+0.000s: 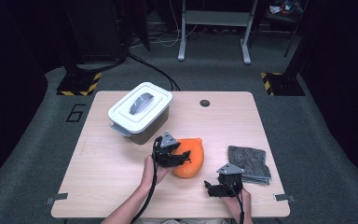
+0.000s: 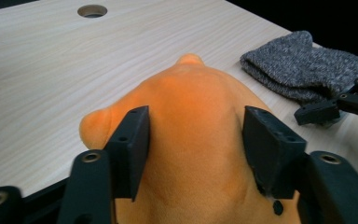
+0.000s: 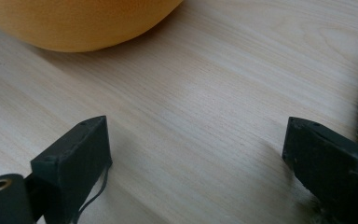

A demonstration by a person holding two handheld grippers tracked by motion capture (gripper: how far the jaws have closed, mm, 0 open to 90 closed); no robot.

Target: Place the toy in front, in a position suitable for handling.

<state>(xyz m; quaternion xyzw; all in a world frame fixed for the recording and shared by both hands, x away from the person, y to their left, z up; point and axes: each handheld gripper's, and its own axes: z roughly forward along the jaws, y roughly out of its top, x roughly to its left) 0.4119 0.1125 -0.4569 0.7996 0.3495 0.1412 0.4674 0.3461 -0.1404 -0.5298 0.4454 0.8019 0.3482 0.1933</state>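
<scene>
Orange plush toy [image 1: 190,157]: lies on the wooden table [image 1: 102,177], near the middle, between the lidded white box [image 1: 140,111] and the folded grey knit cloth [image 1: 248,163]; apart from both.

Left gripper [image 2: 193,140]: straddles the plush from the near side. Jaws stand part-way apart, one on each flank of the soft body. Pads [image 2: 133,140] sit against the fabric or just off it; no dent in the pile shows, so this does not read as a firm hold.

Right gripper [image 3: 196,154]: rests low over bare table, jaws wide apart with nothing between them. Cloth edge sits just beside one jaw; the plush lies ahead of it.

Step in hand, as judged: taking hold of, or letting go of, the plush; the frames do not settle which.

Recommended practice: keep the jaws centred on the widest part of the body, away from the small ear nubs. Close until the pile visibly compresses on both sides. Lift straight up, slowly.

Risk: soft stuffing can slump out of a loose hold. A low approach may drag the toy toward the cloth.
</scene>
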